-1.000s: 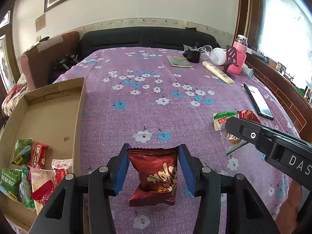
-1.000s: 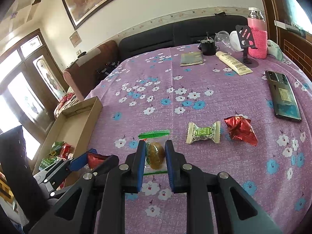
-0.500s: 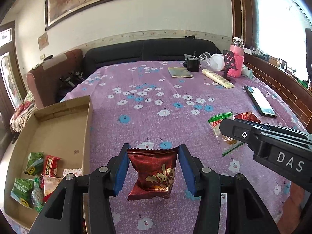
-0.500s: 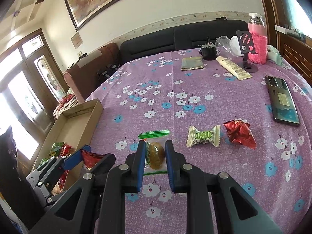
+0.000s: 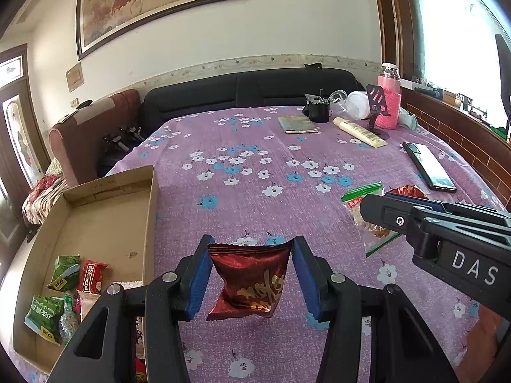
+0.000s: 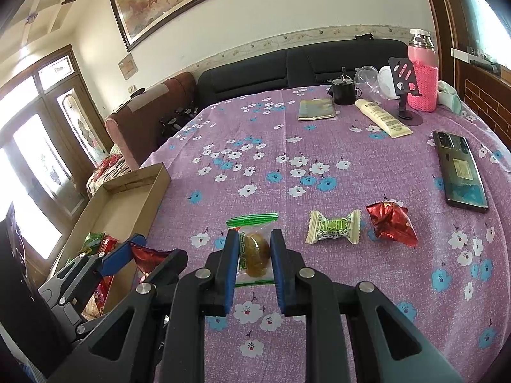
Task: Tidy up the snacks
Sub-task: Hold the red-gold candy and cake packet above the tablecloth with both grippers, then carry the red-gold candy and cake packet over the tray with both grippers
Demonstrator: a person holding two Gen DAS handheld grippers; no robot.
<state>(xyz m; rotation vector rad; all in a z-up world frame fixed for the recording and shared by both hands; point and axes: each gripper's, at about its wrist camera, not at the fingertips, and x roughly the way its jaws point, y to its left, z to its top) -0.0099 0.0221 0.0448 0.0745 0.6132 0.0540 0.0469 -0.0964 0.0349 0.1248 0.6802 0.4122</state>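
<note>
Down in the cardboard box [image 5: 105,223], the left gripper's own frame cuts across the near end, so the packets [image 5: 64,290] piled there show only in part, and their print is too small to read. From the right wrist view the same box [image 6: 127,198] is half covered by the left gripper's body. The right gripper [image 5: 373,207] pokes into the left view from the side, and it hides most of the clear bag [image 5: 367,220] and all but a corner of a red foil packet [image 5: 408,191] behind it.

Now the left gripper [image 5: 250,274]: its blue fingers [image 5: 199,279] are clamped on a dark red snack packet [image 5: 249,281], one pad on each side edge, the packet hanging upright between them, clear of the purple flowered cloth on the table [image 5: 255,175] and just beside the box's wall.

Over to the right gripper [image 6: 254,255]: fingers [image 6: 230,265] squeezed tight on a clear bag [image 6: 254,249] with a green zip strip and a brownish snack inside. The pads pinch the bag's middle; its green top sticks out past the fingertips. Whether it is lifted off the cloth, hard to say.

On the cloth to the right lie a cream-and-green wrapped candy [image 6: 333,226] and the crumpled red foil packet [image 6: 391,223], close together, not held.
</note>
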